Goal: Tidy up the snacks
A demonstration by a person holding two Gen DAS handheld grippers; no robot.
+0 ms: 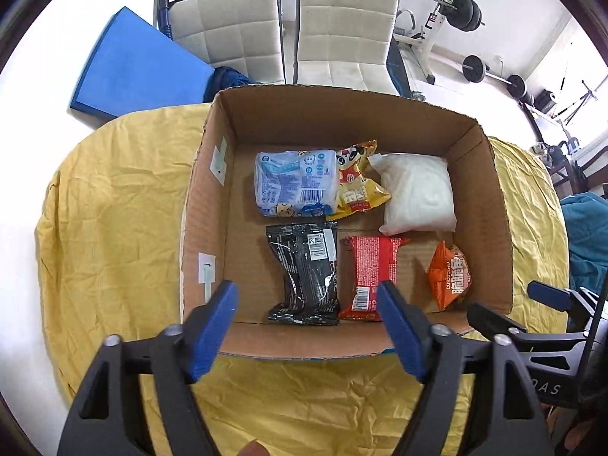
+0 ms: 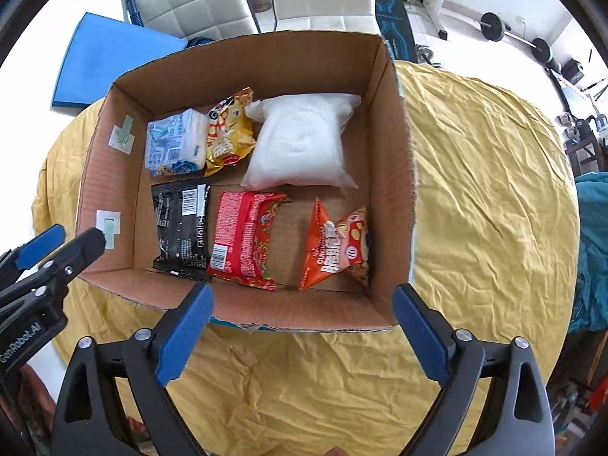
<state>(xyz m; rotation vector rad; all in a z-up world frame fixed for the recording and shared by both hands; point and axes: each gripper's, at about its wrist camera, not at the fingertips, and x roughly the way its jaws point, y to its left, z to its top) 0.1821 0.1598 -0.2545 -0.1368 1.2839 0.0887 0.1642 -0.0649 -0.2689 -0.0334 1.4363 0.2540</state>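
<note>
Six snack packets [image 2: 243, 239] lie in one cardboard box [image 2: 391, 174]; both grippers [image 1: 307, 300] [image 2: 302, 304] gape empty.

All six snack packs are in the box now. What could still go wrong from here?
1. The orange pack stands tilted on its edge against the box wall, so it may tip over.
2. The yellow pack lies partly on the light blue pack and could slide off.
3. Both hand-held grippers, left and right, hang open near the front wall and could bump it.
</note>
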